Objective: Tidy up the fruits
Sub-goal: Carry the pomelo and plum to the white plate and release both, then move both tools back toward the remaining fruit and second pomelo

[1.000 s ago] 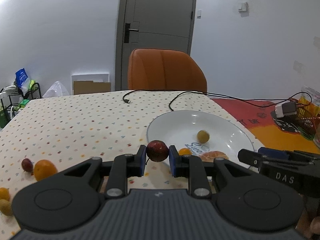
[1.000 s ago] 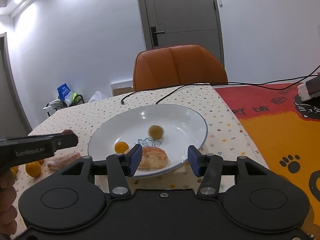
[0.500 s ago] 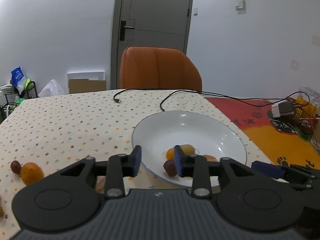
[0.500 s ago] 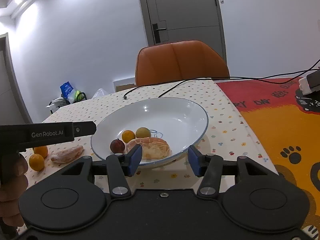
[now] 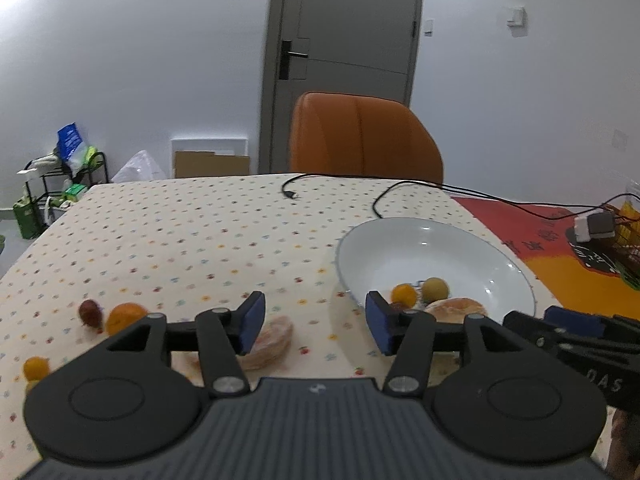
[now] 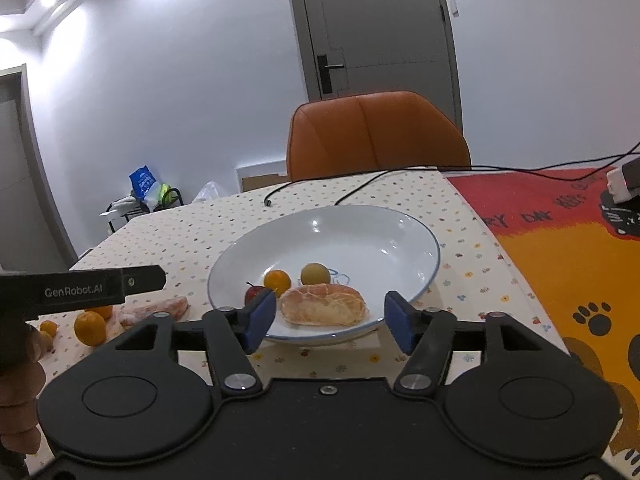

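Left tool hovers level beside the plate, jaws apart.

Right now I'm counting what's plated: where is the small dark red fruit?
In the right wrist view, the dark red fruit lies inside the white plate at its near-left edge, beside the small orange fruit.
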`<state>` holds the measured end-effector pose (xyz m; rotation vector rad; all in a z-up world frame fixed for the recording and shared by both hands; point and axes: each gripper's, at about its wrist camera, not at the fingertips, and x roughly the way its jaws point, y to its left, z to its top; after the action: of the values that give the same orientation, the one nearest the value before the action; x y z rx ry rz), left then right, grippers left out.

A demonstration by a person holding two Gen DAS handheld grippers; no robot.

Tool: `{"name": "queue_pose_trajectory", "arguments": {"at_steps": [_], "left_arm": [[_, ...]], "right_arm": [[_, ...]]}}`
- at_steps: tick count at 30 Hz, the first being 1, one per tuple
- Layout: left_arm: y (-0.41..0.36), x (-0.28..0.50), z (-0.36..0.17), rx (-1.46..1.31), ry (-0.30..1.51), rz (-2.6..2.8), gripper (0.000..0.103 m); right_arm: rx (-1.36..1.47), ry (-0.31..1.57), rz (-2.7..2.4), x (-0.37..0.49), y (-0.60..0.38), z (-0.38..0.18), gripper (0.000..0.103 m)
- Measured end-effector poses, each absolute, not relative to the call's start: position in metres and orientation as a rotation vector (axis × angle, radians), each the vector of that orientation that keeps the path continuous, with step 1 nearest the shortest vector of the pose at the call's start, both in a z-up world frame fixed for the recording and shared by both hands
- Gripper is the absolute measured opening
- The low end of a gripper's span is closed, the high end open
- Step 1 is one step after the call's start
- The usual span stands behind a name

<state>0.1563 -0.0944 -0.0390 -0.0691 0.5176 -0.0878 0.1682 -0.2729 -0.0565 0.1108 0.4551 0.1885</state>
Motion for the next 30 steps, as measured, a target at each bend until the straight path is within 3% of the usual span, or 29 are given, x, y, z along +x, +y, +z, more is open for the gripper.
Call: {"name": "queue_pose_trajectory", "arguments": {"at_steps": [7, 11, 13, 15, 23, 30], "left_arm": [[-0.081, 0.147, -0.036, -0.078, 0.51, -0.067, 0.056], [-0.075, 0.142, -0.033, -0.085, 0.506, -0.054, 0.057], [-0.071, 0.139, -0.032, -0.086, 0.502, -0.047, 0.062], [-0.067, 0.134, -0.031, -0.092, 0.488, -0.03, 0.074], [-0.046, 0.119, -0.025, -0.101, 0.468, 0.019, 0.079], [-0.021, 0.103, -0.022, -0.109, 0.461, 0.073, 0.086]], "right_arm": [[0.091, 0.438, 0.202, 0.163, -0.264, -0.051, 0.069], [0.087, 0.427, 0.207, 0.16, -0.259, -0.047, 0.078], [0.09, 0.414, 0.216, 0.157, -0.257, -0.044, 0.084], [0.084, 0.404, 0.228, 0.155, -0.254, -0.041, 0.087], [0.067, 0.374, 0.259, 0.146, -0.239, -0.033, 0.103], [0.08, 0.387, 0.293, 0.142, -0.224, -0.029, 0.103]]}}
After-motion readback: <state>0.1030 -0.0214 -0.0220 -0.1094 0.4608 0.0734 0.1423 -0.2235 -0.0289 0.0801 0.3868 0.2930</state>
